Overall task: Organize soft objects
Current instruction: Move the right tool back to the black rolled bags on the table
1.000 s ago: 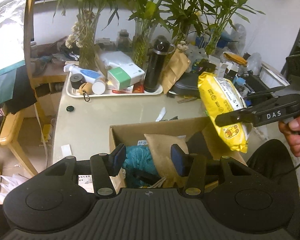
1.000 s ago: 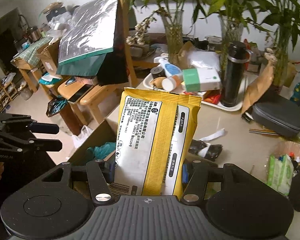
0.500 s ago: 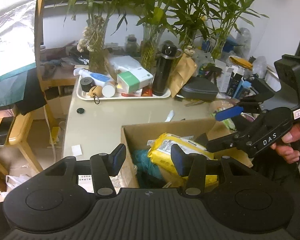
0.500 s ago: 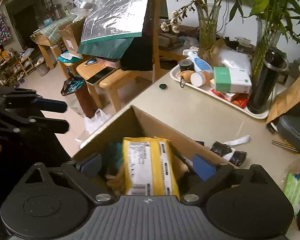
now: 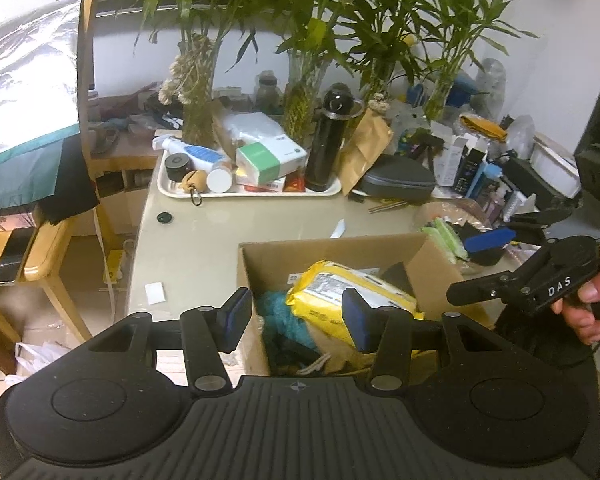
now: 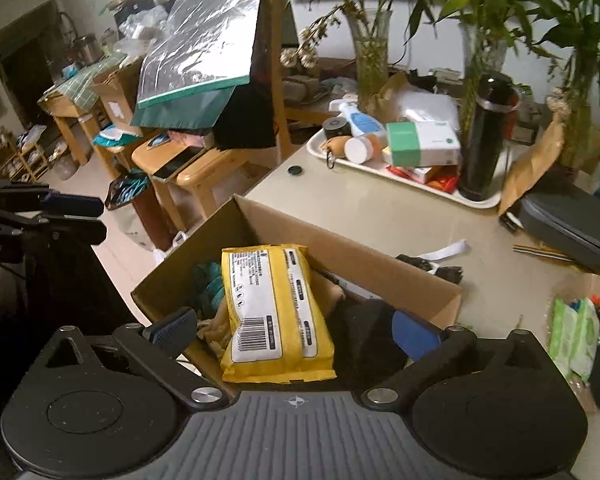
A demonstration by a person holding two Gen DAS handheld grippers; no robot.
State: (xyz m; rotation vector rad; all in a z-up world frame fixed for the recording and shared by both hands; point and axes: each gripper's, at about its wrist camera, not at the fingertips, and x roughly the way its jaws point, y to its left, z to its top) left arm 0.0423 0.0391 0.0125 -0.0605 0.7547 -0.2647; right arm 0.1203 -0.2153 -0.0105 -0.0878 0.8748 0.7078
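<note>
**Yellow pack in box, right jaws released**

Left gripper [image 5: 296,320] hovers half-open over the cardboard box [image 6: 332,248], nothing between its pads. Yellow pack [image 6: 274,312] lies flat inside, atop teal fabric [image 6: 210,284]. Right gripper [image 6: 296,332] jaws have just been opening; now spread wide, clear of the pack.

Dim indoor light, fisheye-warped edges
</note>
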